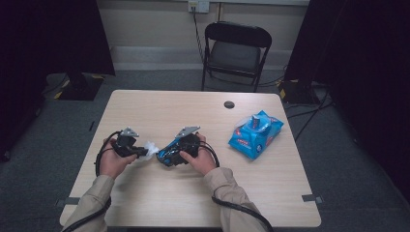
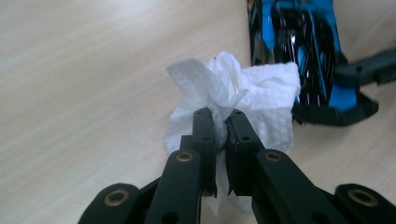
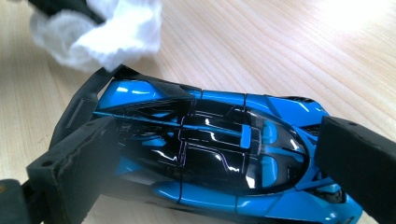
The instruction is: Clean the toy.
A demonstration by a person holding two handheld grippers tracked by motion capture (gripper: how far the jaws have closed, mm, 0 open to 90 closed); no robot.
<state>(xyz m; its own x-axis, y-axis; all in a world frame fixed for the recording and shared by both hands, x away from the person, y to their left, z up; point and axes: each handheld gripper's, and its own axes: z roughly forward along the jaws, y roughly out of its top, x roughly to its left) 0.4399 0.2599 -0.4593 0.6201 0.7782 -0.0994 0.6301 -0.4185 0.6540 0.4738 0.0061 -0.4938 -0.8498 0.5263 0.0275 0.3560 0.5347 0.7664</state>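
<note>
Wiping the blue toy car with a white tissue.

High view: on the table (image 1: pixel 145 203), the left gripper (image 1: pixel 141 152) brings the white wipe (image 1: pixel 151 147) to the blue toy car (image 1: pixel 169 153), which the right gripper (image 1: pixel 170 155) holds; a wipe packet (image 1: pixel 255 134) lies well apart.
Left gripper view: the jaws are pressed together, pinching the wipe (image 2: pixel 243 100), which touches the car's rear (image 2: pixel 303 56).
Right gripper view: the jaws clamp both sides of the car (image 3: pixel 210 149), and the wipe (image 3: pixel 107 32) sits at its tail. I judge the next move needs a soft stroke along the body.

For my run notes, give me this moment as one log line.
left gripper: shut on white wipe | right gripper: shut on blue toy car | wipe: at car's rear wing | wipes pack: untouched
</note>
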